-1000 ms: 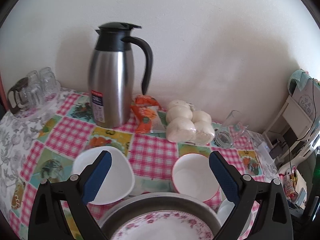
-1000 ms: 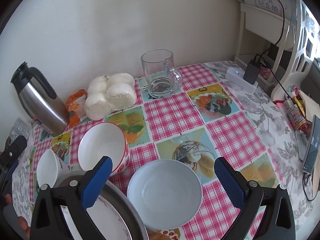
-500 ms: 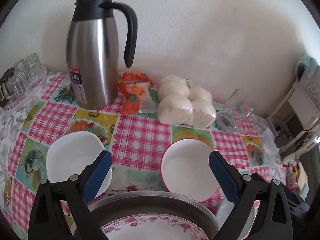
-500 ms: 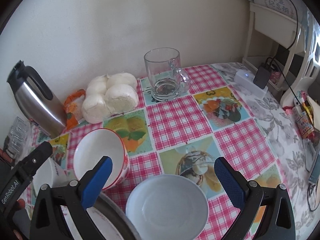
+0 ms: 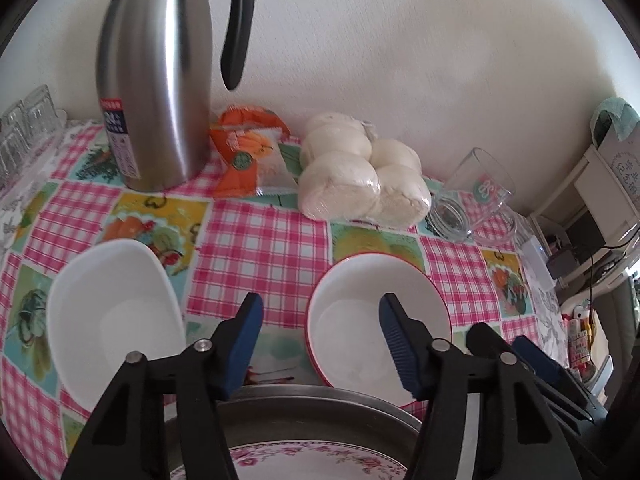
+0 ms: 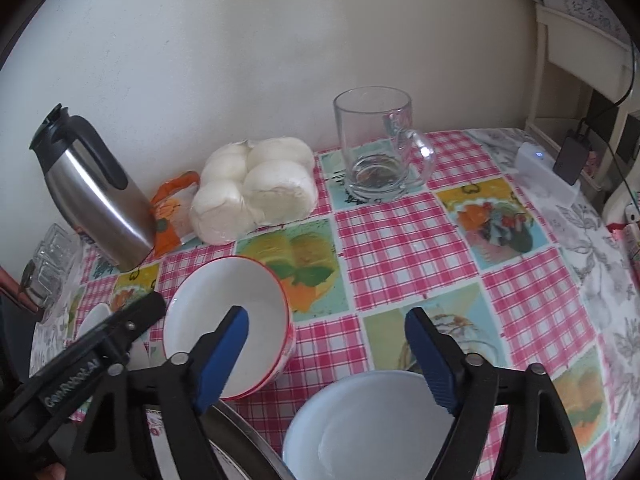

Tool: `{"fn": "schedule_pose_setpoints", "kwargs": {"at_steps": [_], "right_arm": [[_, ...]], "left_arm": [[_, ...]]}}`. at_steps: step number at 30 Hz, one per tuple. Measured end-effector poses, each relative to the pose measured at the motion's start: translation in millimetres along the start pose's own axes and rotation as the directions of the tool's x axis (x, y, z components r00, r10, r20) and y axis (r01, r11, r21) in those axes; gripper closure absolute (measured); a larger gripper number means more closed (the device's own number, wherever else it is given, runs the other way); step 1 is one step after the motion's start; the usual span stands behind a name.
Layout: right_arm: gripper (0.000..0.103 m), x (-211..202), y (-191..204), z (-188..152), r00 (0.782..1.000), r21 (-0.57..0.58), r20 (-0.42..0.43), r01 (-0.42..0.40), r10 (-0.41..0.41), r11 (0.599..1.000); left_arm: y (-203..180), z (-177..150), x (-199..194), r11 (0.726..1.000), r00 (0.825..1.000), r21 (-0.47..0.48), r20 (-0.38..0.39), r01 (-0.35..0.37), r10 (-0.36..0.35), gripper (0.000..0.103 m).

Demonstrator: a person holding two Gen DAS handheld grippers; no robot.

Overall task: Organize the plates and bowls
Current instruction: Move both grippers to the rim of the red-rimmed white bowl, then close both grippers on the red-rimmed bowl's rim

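A red-rimmed white bowl (image 5: 360, 312) (image 6: 224, 320) sits mid-table. A plain white bowl (image 5: 112, 320) lies to its left, and a pale blue bowl (image 6: 368, 428) sits near the front in the right wrist view. A flowered plate (image 5: 312, 460) rests inside a metal pan (image 5: 320, 412) at the bottom edge. My left gripper (image 5: 320, 344) is open, its jaws partly closed, with the right finger over the red-rimmed bowl's inside. My right gripper (image 6: 326, 356) is open and empty above the blue bowl's far rim.
A steel thermos jug (image 5: 160, 76), an orange snack packet (image 5: 248, 152), bagged white buns (image 5: 356, 176) and a glass mug (image 6: 380, 152) stand along the wall. Small glasses (image 5: 28, 120) are at far left. A white power bank (image 6: 548, 176) lies at right.
Both grippers moved forward and lower toward the bowls. Both pairs of jaws have narrowed. The left gripper's right finger now hangs over the red-rimmed bowl.
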State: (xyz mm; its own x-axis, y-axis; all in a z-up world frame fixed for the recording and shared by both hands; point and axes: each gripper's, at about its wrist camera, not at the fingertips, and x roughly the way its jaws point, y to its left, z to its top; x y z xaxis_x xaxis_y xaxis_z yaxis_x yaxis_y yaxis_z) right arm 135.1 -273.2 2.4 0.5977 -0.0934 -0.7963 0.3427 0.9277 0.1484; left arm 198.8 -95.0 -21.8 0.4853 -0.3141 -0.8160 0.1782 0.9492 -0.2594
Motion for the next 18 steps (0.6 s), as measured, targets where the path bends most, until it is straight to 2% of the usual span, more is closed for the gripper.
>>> {"fn": "schedule_pose_setpoints", "kwargs": {"at_steps": [4, 8, 10, 13, 16, 18], "right_arm": [[0.04, 6.9, 5.2, -3.1, 0.999, -0.013, -0.025, -0.037, 0.037, 0.999], [0.05, 16.0, 9.5, -7.0, 0.997, -0.022, -0.052, -0.055, 0.054, 0.998], [0.061, 20.2, 11.0, -8.5, 0.996, -0.028, -0.068, -0.057, 0.055, 0.998], [0.071, 25.3, 13.0, -10.8, 0.995, -0.041, -0.082, -0.051, 0.048, 0.998], [0.078, 29.3, 15.0, -11.1, 0.994, -0.05, -0.094, -0.057, 0.052, 0.997], [0.079, 32.8, 17.0, -11.4, 0.994, -0.057, -0.101, -0.057, 0.051, 0.997]], "left_arm": [[1.3, -1.9, 5.0, 1.0, 1.0, 0.0, -0.02, 0.004, -0.004, 0.044], [1.9, -4.5, 10.8, 1.0, 0.999, 0.002, -0.038, 0.014, -0.014, 0.054], [1.7, -6.4, 15.4, 1.0, 0.999, 0.002, -0.051, 0.017, -0.017, 0.059], [1.1, -7.8, 21.0, 1.0, 0.997, 0.001, -0.066, 0.03, -0.03, 0.068], [0.9, -8.2, 25.3, 1.0, 0.997, 0.0, -0.074, 0.027, -0.027, 0.073], [0.8, -8.5, 29.2, 1.0, 0.996, 0.003, -0.083, 0.016, -0.015, 0.075]]}}
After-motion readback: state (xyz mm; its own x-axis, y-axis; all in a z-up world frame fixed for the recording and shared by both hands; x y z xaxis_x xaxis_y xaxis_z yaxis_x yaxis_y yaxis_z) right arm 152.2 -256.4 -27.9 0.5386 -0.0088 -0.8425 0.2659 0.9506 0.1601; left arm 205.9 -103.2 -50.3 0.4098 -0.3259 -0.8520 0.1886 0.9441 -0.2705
